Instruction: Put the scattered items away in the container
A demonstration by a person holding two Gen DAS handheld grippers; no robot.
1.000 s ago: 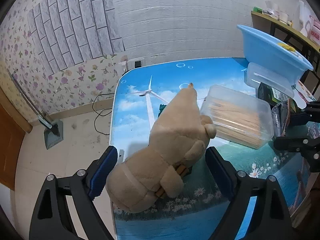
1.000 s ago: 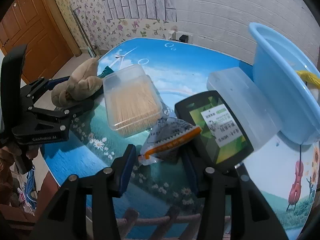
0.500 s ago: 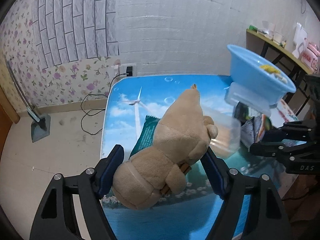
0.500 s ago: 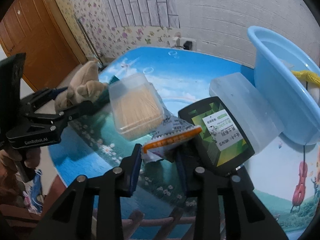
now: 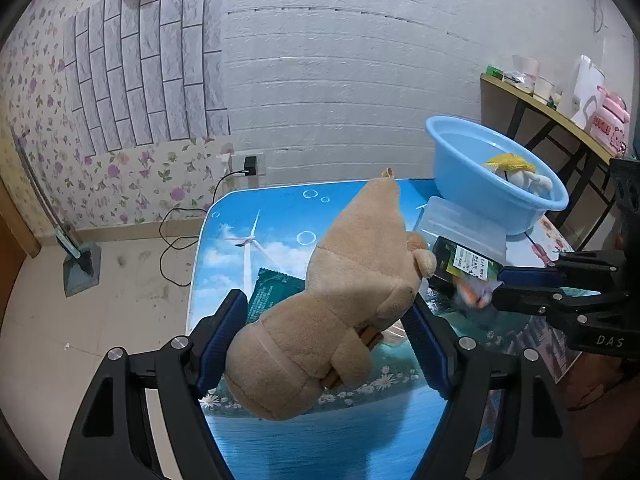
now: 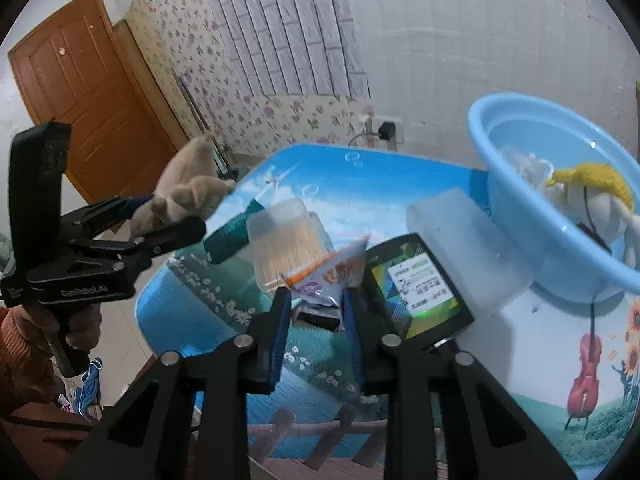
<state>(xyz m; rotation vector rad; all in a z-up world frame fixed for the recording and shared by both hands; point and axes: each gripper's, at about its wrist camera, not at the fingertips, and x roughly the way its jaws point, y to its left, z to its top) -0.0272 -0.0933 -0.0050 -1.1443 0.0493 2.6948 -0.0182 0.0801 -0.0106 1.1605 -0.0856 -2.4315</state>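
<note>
1. Two handheld grippers are in view, each with something between its blue-padded fingers. The left gripper (image 5: pixel 326 332) is clamped on a tan plush bear toy (image 5: pixel 344 300), pads pressed into its lower body, and the toy is held up above the near edge of the table with a printed sky-and-windmill cloth (image 5: pixel 280 224).
2. The right gripper (image 6: pixel 314 312) is closed narrow on a small white and orange snack packet (image 6: pixel 332 276), which stands up between the pads, clear of the cloth.
3. Just under the toy in the left wrist view, a dark green flat packet (image 5: pixel 272 288) lies on the cloth.
4. Beyond the packet in the right wrist view sits a clear plastic box of toothpicks (image 6: pixel 286 246), lying on the table between the two grippers.
5. To its right, a black box with a green and white label (image 6: pixel 416 288) leans against a frosted plastic lidded container (image 6: pixel 460 240); whether they touch along the whole edge is hard to say through the blur.
6. Farther right stands the light blue plastic basin (image 6: pixel 516 208), its base overlapping the frosted container. Inside it lies a white stuffed doll with yellow yarn hair (image 6: pixel 592 188).
7. Farthest back, a black charger plug (image 5: pixel 250 162) sits in the wall socket.
</note>
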